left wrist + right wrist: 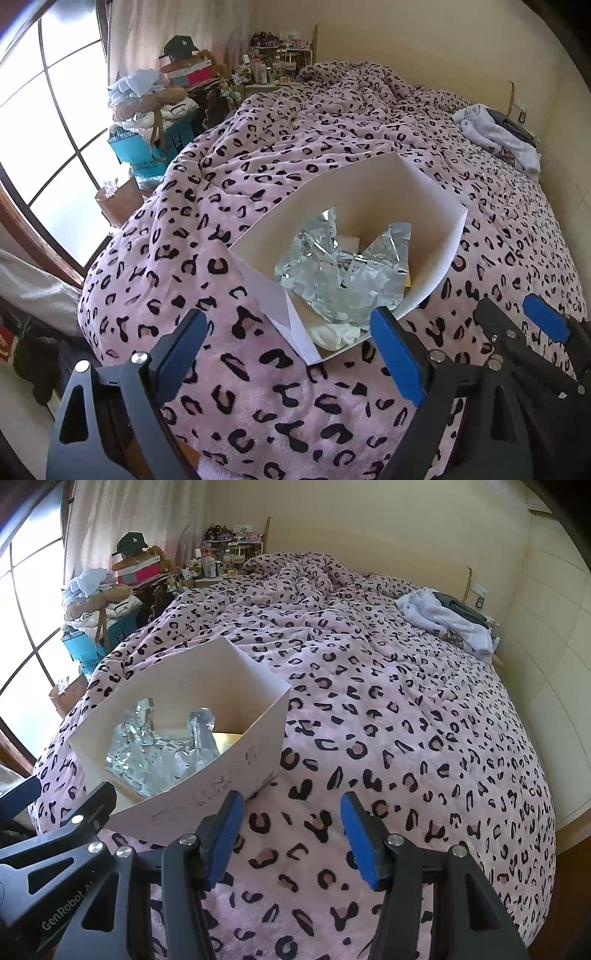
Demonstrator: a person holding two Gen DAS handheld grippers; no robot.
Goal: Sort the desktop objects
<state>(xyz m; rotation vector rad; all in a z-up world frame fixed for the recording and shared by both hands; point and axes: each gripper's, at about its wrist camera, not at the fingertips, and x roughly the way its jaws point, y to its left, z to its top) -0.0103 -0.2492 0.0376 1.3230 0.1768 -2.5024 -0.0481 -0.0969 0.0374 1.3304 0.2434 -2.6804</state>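
Note:
An open white cardboard box (406,206) sits on a bed with a pink leopard-print blanket (295,133). It holds crumpled silver foil packaging (343,266), something white (332,334) at its near corner and something yellow. My left gripper (288,332) is open and empty, just in front of the box's near corner. My right gripper (291,819) is open and empty over the blanket, just right of the box (255,738). The foil (147,746) also shows in the right wrist view. The right gripper shows at the left view's right edge (517,317).
A pile of folded white and dark clothes (450,620) lies at the far right of the bed by the wall. Stacked boxes, bags and a black cap (177,46) stand left of the bed under the window. A cluttered shelf (229,550) stands beyond the bed.

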